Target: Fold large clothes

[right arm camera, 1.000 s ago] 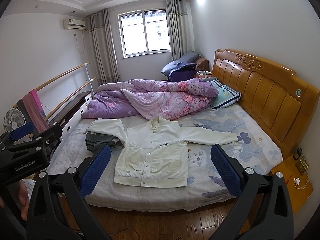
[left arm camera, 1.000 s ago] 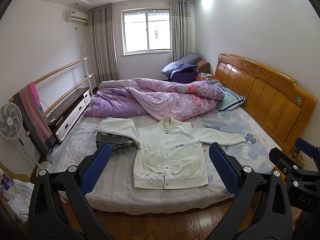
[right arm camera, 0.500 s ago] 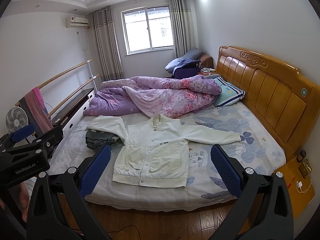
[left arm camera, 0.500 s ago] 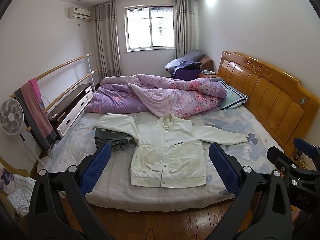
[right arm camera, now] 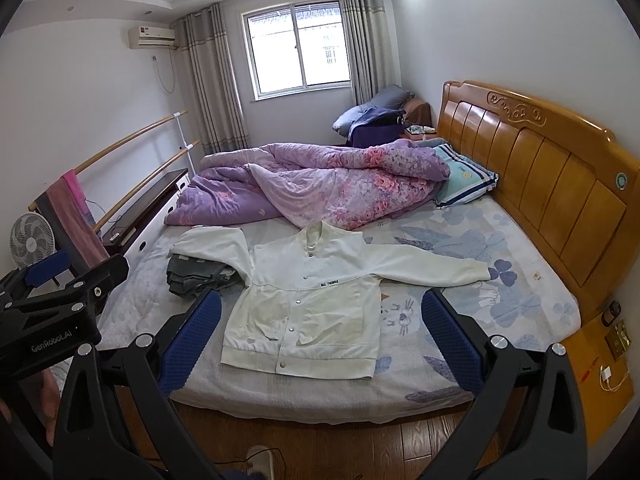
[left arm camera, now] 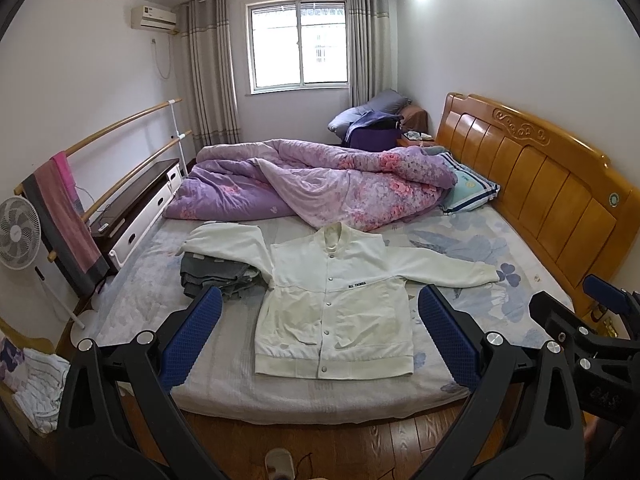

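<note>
Bed [left arm camera: 500, 248] is filling mid-frame; purple quilt [left arm camera: 320, 184] is bunching at its far side. White snap-button jacket [left arm camera: 336, 304] is lying flat, centre frame, sleeves spread, one draping over folded grey clothes [left arm camera: 212, 276]. Left gripper [left arm camera: 320, 336] and right gripper [right arm camera: 320, 336] are hanging spread wide, holding nothing.

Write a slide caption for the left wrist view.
Open left gripper held above the floor, facing a white jacket spread flat on the bed.
</note>
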Action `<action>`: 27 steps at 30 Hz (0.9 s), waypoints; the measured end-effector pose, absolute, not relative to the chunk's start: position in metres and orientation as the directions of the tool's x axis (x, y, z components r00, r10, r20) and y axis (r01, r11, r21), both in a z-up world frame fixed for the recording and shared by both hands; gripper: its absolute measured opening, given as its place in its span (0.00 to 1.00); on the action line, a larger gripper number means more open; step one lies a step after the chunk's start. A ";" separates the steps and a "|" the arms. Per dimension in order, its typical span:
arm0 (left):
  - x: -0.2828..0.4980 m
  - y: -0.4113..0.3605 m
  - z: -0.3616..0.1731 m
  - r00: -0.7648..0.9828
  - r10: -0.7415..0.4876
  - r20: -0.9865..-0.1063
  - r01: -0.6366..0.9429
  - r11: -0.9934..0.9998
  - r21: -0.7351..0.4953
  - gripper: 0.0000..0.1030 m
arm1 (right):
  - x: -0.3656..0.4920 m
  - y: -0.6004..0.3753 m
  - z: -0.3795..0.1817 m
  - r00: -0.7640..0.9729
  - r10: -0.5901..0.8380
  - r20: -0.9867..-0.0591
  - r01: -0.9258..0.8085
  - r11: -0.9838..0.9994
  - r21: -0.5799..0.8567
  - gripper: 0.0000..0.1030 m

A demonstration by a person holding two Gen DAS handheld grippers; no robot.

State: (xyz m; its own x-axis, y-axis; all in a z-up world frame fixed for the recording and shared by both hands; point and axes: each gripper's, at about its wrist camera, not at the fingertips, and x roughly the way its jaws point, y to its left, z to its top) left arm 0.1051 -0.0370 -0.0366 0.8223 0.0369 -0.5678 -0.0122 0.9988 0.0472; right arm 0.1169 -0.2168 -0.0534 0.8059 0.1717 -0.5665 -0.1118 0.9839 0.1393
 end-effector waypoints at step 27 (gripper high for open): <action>0.516 0.216 -0.174 0.601 -0.076 -0.796 0.008 0.996 -0.088 0.95 | 0.454 -0.001 -0.145 0.718 0.098 -0.689 -0.034 0.994 0.106 0.94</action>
State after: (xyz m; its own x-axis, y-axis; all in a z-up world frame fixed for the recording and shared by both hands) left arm 0.5163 0.2164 -0.1735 0.6009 -0.0755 -0.7958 0.0081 0.9961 -0.0884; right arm 0.4539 -0.0014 -0.1447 0.7183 0.0979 -0.6889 -0.0337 0.9938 0.1061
